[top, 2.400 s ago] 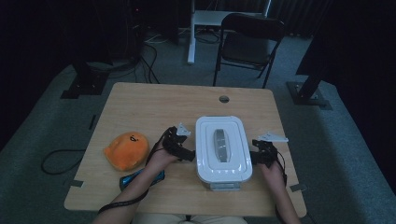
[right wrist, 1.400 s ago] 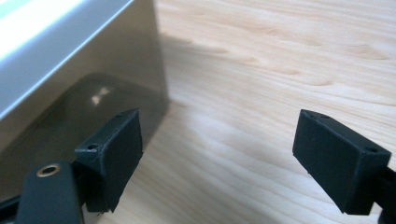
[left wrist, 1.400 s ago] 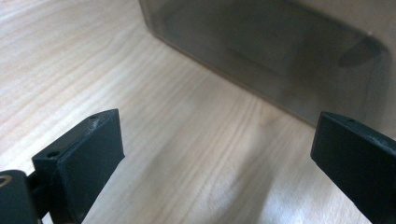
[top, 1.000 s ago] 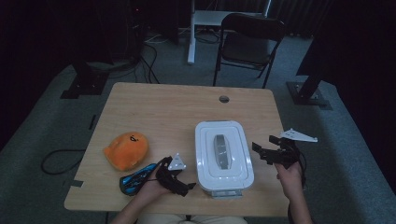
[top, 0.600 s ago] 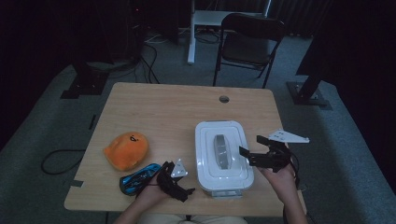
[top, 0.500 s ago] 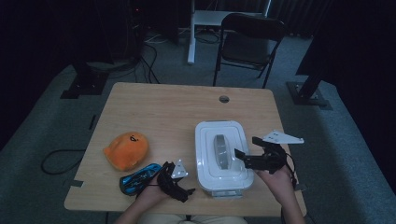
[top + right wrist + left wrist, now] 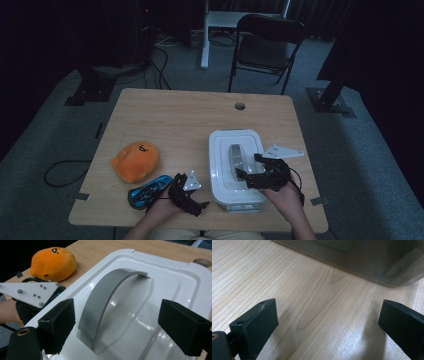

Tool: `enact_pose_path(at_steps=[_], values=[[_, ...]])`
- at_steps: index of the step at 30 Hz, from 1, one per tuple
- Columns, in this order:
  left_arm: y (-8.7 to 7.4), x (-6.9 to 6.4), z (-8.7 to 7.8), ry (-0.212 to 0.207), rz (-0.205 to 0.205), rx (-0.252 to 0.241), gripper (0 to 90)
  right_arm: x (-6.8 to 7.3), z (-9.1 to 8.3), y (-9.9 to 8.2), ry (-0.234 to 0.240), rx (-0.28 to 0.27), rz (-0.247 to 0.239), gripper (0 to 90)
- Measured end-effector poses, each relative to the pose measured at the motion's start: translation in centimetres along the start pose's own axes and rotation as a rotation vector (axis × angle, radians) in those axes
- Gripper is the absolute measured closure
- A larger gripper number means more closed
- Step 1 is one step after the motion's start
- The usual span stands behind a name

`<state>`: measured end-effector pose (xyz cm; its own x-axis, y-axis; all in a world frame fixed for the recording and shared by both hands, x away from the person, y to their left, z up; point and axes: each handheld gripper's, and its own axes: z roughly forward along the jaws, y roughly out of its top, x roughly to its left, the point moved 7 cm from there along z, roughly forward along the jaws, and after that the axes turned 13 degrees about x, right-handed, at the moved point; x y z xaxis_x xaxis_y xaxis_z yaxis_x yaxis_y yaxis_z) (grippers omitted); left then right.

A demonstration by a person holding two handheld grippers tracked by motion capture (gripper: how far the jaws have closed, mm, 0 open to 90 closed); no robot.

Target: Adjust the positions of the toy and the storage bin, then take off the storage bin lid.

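Reaching across the white box (image 7: 235,167) at the near right of the bench (image 7: 170,115), we bring the right gripper (image 7: 125,325) over its grey arched handle (image 7: 107,297), fingers spread wide on either side. Our left gripper (image 7: 329,322) rests low beside the box, fingers also wide and empty. We judge the hard plastic lid stiff and slick, the handle its surest hold. An orange plush toy (image 7: 135,160) lies at the left.
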<state>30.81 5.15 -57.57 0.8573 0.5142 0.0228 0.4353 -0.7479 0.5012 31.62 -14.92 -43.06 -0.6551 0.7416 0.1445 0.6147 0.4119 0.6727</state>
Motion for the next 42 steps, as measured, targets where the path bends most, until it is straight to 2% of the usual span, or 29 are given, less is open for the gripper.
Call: enact_pose_path(at_steps=[4, 11, 17, 21, 25, 28, 30, 32, 37, 42], values=[[0.0, 0.0, 0.0, 0.000, 0.000, 0.000, 3.1, 0.2, 0.5, -0.2, -0.026, 0.017, -0.008, 16.0], [0.0, 0.0, 0.0, 0.000, 0.000, 0.000, 3.1, 0.5, 1.0, -0.3, -0.039, 0.029, -0.019, 22.0], [0.0, 0.0, 0.0, 0.000, 0.000, 0.000, 3.1, 1.1, 1.3, -0.3, -0.072, 0.048, -0.073, 30.7], [0.0, 0.0, 0.0, 0.000, 0.000, 0.000, 3.1, 1.4, 1.3, -0.2, -0.066, 0.055, -0.093, 38.3], [0.0, 0.0, 0.0, 0.000, -0.002, -0.001, 3.1, 2.0, 1.6, -0.3, -0.099, 0.064, -0.129, 43.6], [0.0, 0.0, 0.0, 0.000, -0.001, 0.000, 3.1, 2.1, 1.6, -0.3, -0.080, 0.066, -0.119, 49.2], [0.0, 0.0, 0.0, 0.000, -0.001, 0.000, 3.1, 2.2, 1.6, -0.3, -0.041, 0.065, -0.114, 55.7], [0.0, 0.0, 0.0, 0.000, -0.001, 0.000, 3.1, 2.3, 1.6, -0.4, -0.030, 0.066, -0.113, 59.5], [0.0, 0.0, 0.0, 0.000, -0.001, 0.000, 3.1, 2.3, 1.5, -0.4, 0.006, 0.072, -0.078, 61.8], [0.0, 0.0, 0.0, -0.001, -0.002, 0.000, 3.1, 2.3, 1.2, -0.3, 0.039, 0.063, -0.063, 64.4]])
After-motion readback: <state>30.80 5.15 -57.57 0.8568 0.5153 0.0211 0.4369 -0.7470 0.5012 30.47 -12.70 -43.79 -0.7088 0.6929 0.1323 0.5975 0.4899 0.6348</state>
